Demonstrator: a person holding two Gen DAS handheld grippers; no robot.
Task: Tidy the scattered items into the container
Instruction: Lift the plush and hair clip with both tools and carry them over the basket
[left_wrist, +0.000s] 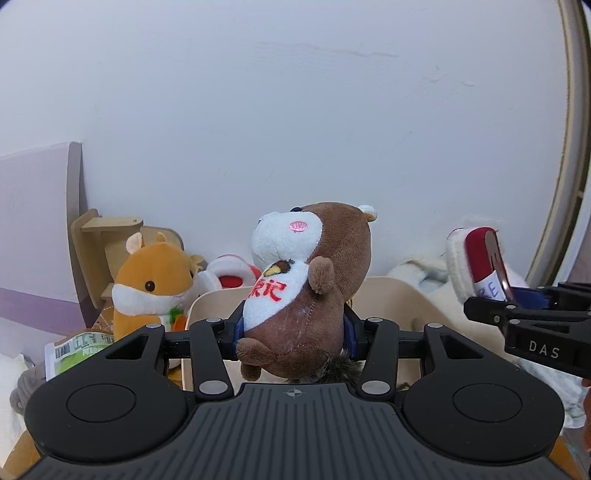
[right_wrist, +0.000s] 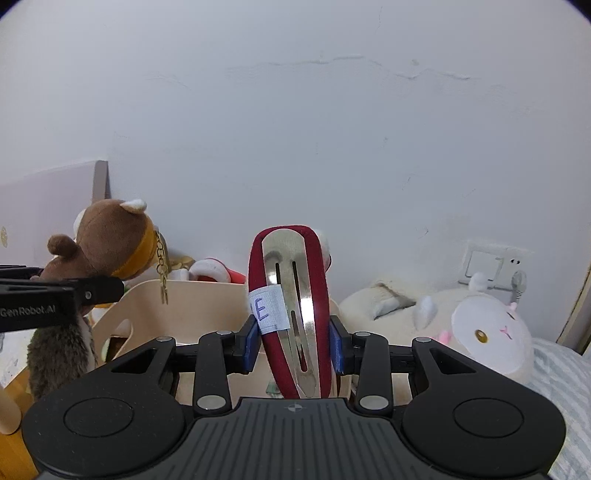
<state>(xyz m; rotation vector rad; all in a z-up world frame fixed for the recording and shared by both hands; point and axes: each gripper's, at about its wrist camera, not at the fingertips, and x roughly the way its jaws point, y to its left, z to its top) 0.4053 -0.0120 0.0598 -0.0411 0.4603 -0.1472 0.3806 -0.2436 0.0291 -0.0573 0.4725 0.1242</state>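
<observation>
The space above the beige container (right_wrist: 192, 310) is lying open up to the bare white wall (right_wrist: 295, 129). An orange hamster toy (left_wrist: 147, 284) and a red-and-white plush (left_wrist: 231, 271) are crowding the container's far left rim, with wooden pieces (left_wrist: 99, 240) standing behind them. A large cream plush (right_wrist: 480, 332) is blocking the right side, lying just beside the container. The left gripper (left_wrist: 293, 332) with its squirrel toy (left_wrist: 306, 280) and the right gripper (right_wrist: 293, 345) with its red hair clip (right_wrist: 291, 306) are hanging side by side over the container, narrowing the gap between them.
</observation>
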